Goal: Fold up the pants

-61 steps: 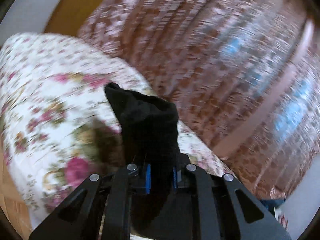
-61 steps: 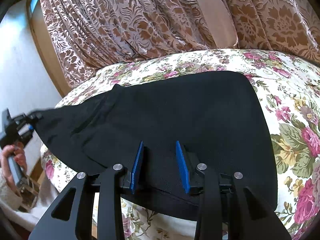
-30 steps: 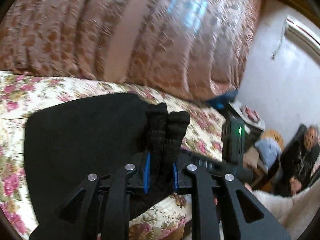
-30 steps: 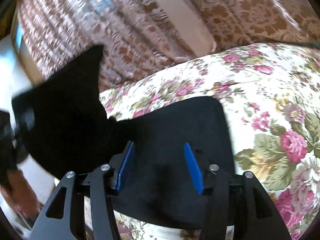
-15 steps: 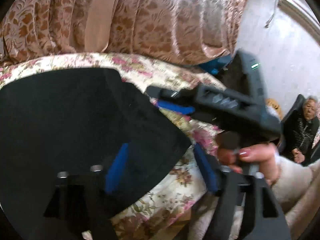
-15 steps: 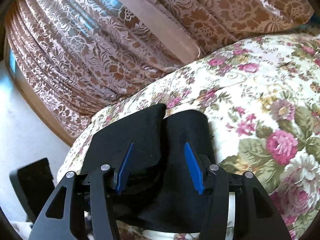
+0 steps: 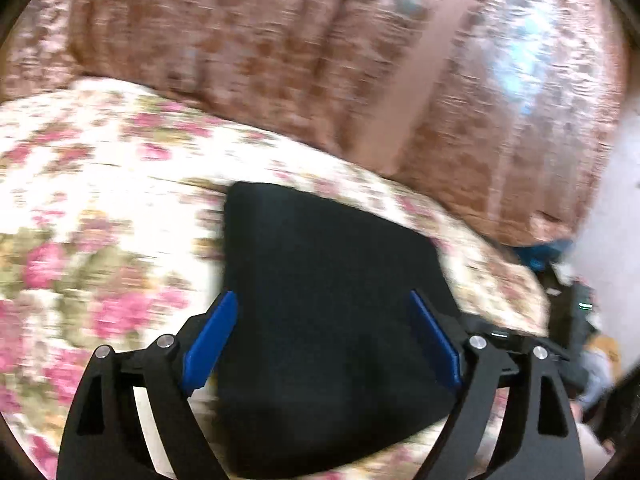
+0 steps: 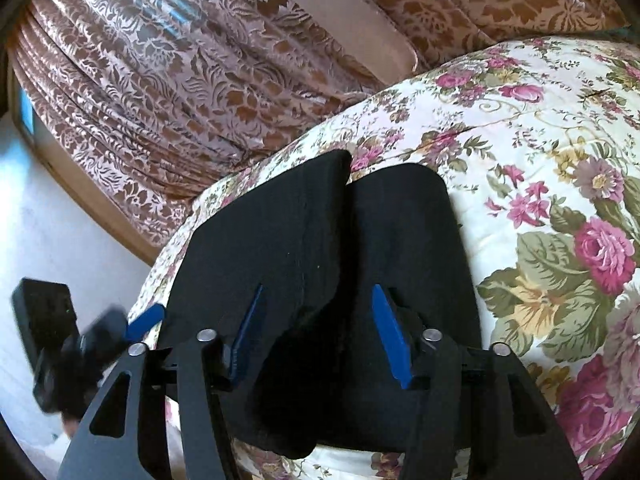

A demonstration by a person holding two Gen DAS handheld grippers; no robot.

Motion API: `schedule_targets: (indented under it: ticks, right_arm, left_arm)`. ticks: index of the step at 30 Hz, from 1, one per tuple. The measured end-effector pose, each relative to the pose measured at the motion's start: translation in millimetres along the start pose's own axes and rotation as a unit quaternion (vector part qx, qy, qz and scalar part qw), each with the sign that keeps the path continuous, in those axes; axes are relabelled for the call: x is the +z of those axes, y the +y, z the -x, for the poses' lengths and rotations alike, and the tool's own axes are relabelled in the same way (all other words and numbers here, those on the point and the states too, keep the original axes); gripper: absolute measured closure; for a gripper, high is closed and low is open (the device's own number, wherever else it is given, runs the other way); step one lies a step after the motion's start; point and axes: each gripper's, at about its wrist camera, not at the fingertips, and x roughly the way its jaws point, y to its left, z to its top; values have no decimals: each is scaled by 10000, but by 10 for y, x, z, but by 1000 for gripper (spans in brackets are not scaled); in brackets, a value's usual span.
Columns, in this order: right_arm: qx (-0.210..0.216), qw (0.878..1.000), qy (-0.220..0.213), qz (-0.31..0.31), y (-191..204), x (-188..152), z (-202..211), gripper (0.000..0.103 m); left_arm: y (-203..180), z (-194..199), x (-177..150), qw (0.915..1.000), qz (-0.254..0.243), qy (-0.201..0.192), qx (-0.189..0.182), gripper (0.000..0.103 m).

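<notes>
Patterned brown curtains (image 8: 208, 80) hung behind a bed covered with a floral bedspread (image 8: 560, 160), and one pair of black pants (image 8: 360, 264) lay folded on that bedspread. In the right wrist view, the pants showed two stacked portions: a flap (image 8: 272, 232) folded over on the left, and the lower layer extending to the right, with a narrow seam-like gap between them. The right gripper (image 8: 320, 324) was positioned over the near part of the pants, with its two blue-padded fingers (image 8: 386, 328) standing roughly half apart, having just widened slightly; black cloth lay below and between them, but no pad pressed on it and nothing was held. In the left wrist view, which was motion-blurred, the left gripper (image 7: 324, 340) was positioned over the near edge of the same pants (image 7: 328, 280). Its two fingers (image 7: 210, 340) had just been opening and stood wide apart, one at each side of the folded cloth, gripping nothing. The left gripper also appeared at the lower left edge of the right wrist view, just beside the left side of the pants, with one blue pad visible. Count: one pair of pants, two grippers, two fingers per gripper.
</notes>
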Motion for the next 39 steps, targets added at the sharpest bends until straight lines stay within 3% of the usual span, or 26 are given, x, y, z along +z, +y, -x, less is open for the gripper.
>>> schedule_targets:
  ticks: [2, 4, 6, 9, 17, 19, 22, 26, 28, 34, 39]
  right_arm:
    - [36, 9999, 97, 24, 16, 12, -20, 45]
    - [49, 9998, 212, 34, 15, 31, -43, 44]
    - [162, 9993, 320, -135, -26, 60, -64, 44]
    - [440, 9964, 409, -606, -143, 95, -99, 44]
    - [629, 9932, 741, -641, -5, 140, -301, 45]
    - [489, 9951, 718, -475, 69, 136, -354, 63]
    - [544, 9951, 695, -440, 127, 107, -394, 86]
    - [846, 9951, 431, -294, 216, 190, -166, 88]
    - [921, 9950, 333, -202, 263, 251, -50, 88]
    - [794, 9968, 61, -116, 180, 434, 224, 88]
    - [553, 9969, 281, -484, -151, 372, 100, 88]
  left_arm:
    - [163, -22, -23, 9991, 13, 19, 431, 17]
    - [285, -112, -83, 9978, 61, 260, 611, 17]
    - [347, -214, -150, 9970, 112, 492, 592, 17]
    - [386, -252, -238, 9971, 205, 487, 542, 17]
    - [386, -282, -313, 9965, 238, 534, 594, 16]
    - [361, -266, -292, 9963, 207, 532, 639, 17]
    - [195, -190, -222, 9971, -123, 388, 640, 18]
    - [-220, -60, -109, 9944, -846, -26, 633, 17]
    - [-366, -59, -71, 9931, -1069, -24, 488, 17]
    - [-708, -339, -165, 9845, -1689, 437, 148, 17]
    - [-804, -558, -383, 9735, -2144, 642, 460, 15]
